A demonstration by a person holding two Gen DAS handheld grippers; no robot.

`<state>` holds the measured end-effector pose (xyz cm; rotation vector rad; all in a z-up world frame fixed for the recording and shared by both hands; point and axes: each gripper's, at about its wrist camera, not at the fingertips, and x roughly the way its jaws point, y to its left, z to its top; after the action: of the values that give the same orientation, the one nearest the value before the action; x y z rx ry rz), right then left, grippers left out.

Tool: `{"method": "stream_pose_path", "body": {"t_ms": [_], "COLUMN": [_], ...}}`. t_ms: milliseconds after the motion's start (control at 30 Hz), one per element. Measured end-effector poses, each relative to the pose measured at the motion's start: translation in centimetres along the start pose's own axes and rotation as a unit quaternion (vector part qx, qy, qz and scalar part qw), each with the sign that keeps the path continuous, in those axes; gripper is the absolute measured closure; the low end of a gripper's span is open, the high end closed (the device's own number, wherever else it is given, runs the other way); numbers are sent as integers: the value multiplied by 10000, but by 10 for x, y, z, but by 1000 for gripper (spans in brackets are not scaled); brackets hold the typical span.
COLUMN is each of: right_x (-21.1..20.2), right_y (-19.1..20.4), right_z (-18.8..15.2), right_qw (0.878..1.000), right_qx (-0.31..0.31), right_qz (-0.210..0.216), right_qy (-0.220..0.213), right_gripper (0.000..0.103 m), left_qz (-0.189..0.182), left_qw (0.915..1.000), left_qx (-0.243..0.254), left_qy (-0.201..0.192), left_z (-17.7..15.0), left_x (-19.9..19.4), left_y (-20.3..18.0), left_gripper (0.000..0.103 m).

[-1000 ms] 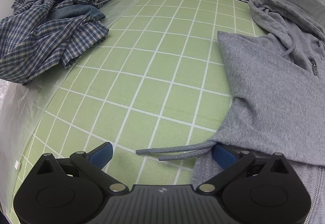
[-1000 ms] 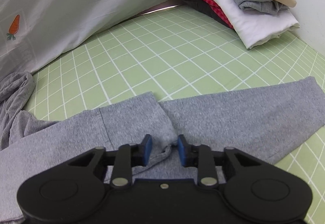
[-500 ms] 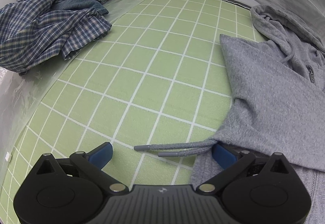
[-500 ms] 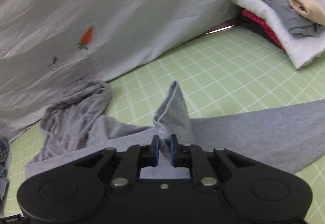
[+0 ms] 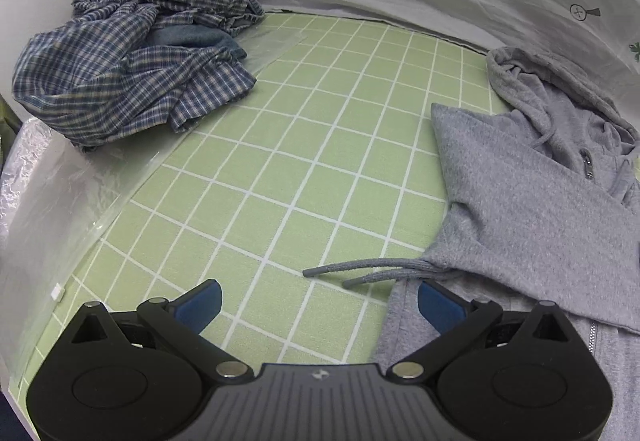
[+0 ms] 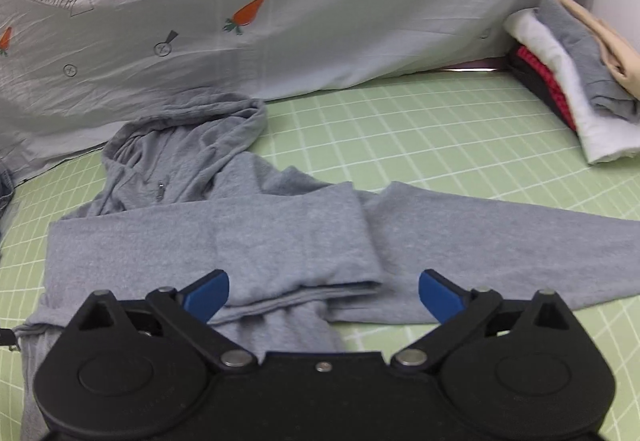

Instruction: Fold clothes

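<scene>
- The left claw (image 5: 318,305) has its blue fingers spread wide apart and holds nothing; it hangs low over the green checked tabletop (image 5: 280,161).
- Its right-hand finger (image 5: 440,307) sits at the edge of the grey hoodie (image 5: 540,209); whether it touches the cloth cannot be told. Its other finger is over bare tabletop.
- Two grey drawstring ends (image 5: 360,273) trail out from the hoodie's hem onto the green surface, just ahead of the left claw.
- The right claw (image 6: 324,291) is also spread wide and empty, poised above the hoodie (image 6: 280,241).
- In the right wrist view the hoodie lies flat in the middle of the tabletop, its hood (image 6: 188,137) bunched towards the far edge against a pale grey backdrop sheet (image 6: 320,1) printed with carrots.
- One sleeve (image 6: 296,245) is folded across the hoodie's body; the other sleeve (image 6: 500,249) stretches out flat towards the right edge.
- A crumpled blue plaid shirt (image 5: 132,69) is heaped in the far left corner, with a plain blue cloth tucked in it, partly on a clear plastic sheet (image 5: 60,193) along the left edge.
- A stack of folded clothes (image 6: 572,81) stands in the far right corner, well apart from the hoodie.
</scene>
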<state>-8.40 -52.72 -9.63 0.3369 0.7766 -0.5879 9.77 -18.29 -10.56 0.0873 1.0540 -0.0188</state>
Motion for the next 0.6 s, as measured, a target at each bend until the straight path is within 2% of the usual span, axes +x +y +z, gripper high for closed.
{"method": "stream_pose_path", "body": {"t_ms": [133,267,467,600], "right_x": [-8,-15,-14,-5], "right_y": [-37,-71,-119,-158], "right_z": [-18,-31,-30,-24], "right_qw": [9992,9971,9940,9891], "right_qx": [193,367,583,945], "right_qz": [-340,-662,-923,-1121], "right_qy": [62,73,75,105], "right_gripper": [0,0,0,0], "left_qz": [-227,-358,-607,-799], "left_qw": [9994,9973,9931,9888], "left_qx": [196,514,859,1136], "left_qy": [-174,-394,-527,-552], "left_z": [-9,-14,-14,-7], "left_x": [-23,-42,-52,-48], "left_y": [-16,-50,-113,-159], "left_gripper": [0,0,0,0]}}
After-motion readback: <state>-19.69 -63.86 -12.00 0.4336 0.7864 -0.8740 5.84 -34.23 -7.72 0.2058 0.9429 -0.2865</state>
